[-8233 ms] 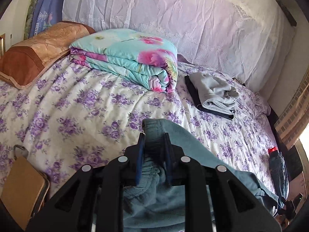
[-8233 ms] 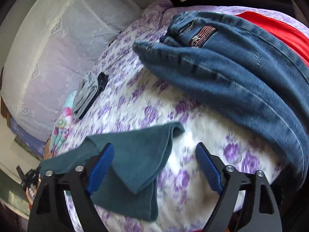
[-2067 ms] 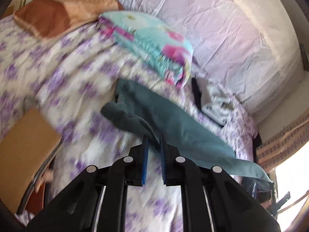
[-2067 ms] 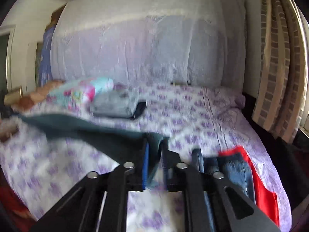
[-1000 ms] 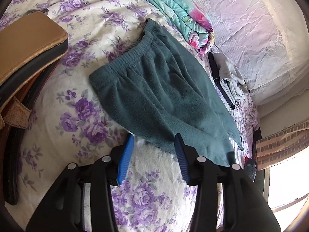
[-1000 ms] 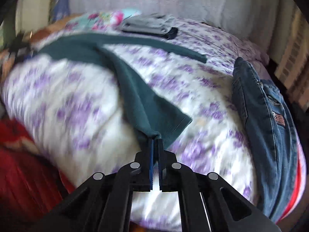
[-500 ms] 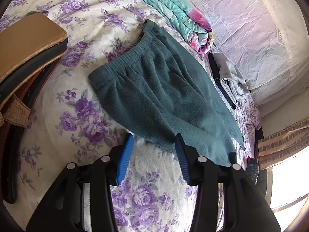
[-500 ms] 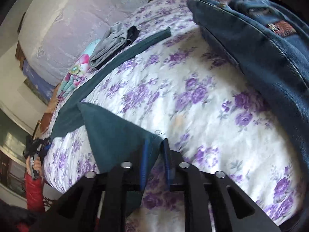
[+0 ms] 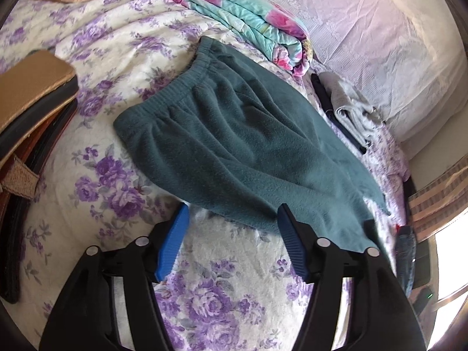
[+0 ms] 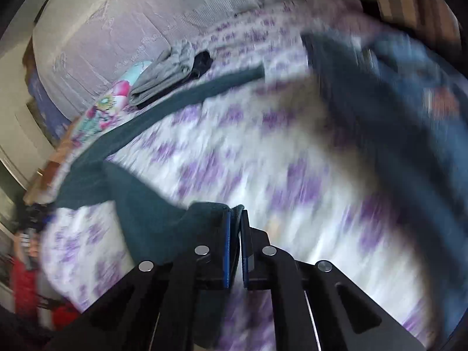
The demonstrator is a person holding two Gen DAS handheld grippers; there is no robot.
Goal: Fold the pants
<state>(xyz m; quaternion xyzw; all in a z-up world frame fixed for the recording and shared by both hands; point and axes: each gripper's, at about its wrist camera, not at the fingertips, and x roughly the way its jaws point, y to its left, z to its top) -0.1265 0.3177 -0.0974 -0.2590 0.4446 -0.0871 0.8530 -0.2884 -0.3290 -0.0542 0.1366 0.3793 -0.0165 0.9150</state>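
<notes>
Teal fleece pants lying spread on the floral-sheeted bed, elastic waistband toward the folded floral quilt. Left hand-held gripper: jaws wide apart, empty, just at the near edge of the pants. Right hand-held gripper: jaws closed, pinching a leg hem of the pants. Folded grey garment beside the quilt; jeans blurred.

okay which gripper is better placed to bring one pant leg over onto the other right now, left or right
Right. The right gripper is shut on a leg hem of the teal pants, ready to carry it across. The left gripper is open above the bedsheet beside the pants, holding nothing.
</notes>
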